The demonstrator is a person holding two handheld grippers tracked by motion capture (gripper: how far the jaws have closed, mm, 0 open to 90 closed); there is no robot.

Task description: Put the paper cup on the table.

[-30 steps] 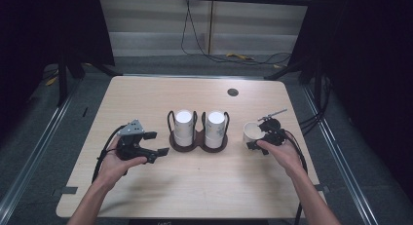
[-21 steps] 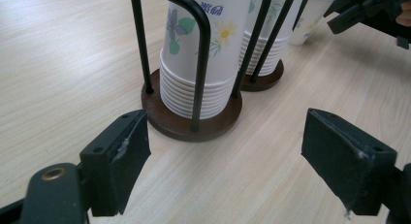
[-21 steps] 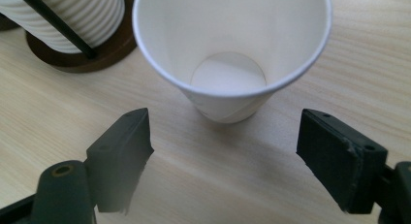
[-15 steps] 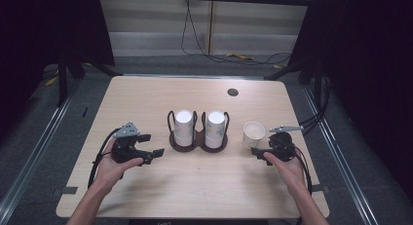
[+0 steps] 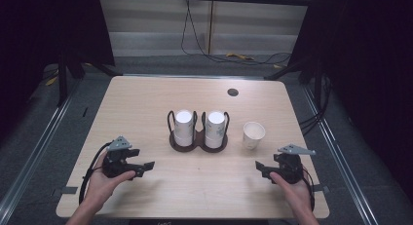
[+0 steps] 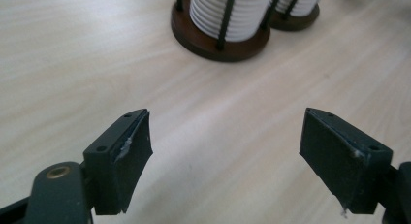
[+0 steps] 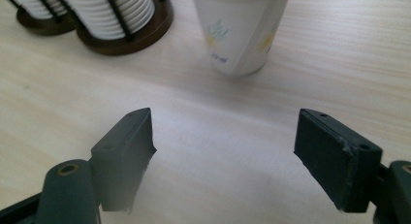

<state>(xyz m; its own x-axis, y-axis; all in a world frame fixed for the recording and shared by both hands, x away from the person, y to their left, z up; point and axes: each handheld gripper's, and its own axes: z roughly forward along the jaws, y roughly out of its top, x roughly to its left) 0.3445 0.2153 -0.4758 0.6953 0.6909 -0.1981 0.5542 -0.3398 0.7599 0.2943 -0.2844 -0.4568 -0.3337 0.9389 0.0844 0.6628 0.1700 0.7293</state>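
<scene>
Overhead first: left gripper (image 5: 144,167) sits low on the table (image 5: 146,103) near the person's edge, held in the left hand (image 5: 104,181), jaws wide apart with nothing between them; they have just been closing slightly. Cup holder (image 5: 198,142), a dark double base with wire uprights and two stacks of white cups, stands ahead and to the inner side of that gripper, well apart from it. Right gripper (image 5: 260,169) is held in the right hand (image 5: 294,191), also near the person's edge, jaws spread, gripping nothing. Single paper cup (image 5: 253,135) stands upright ahead of the right gripper, near but not touching, just beside the holder's outer side. Small dark round spot (image 5: 233,92) lies far beyond both tools.

Left gripper view next: left gripper (image 6: 225,156) has both black jaws spread wide over bare wood, no object between them. Cup holder (image 6: 218,37) sits straight ahead, apart from the jaws, with a ribbed cup stack in it.

Right gripper view last: right gripper (image 7: 225,153) has its jaws wide, empty. Paper cup (image 7: 240,32) stands upright directly ahead, clear of both jaws, with a printed leaf design. Cup holder (image 7: 123,35) is ahead on the left of this view, beside the cup and not touching it.
</scene>
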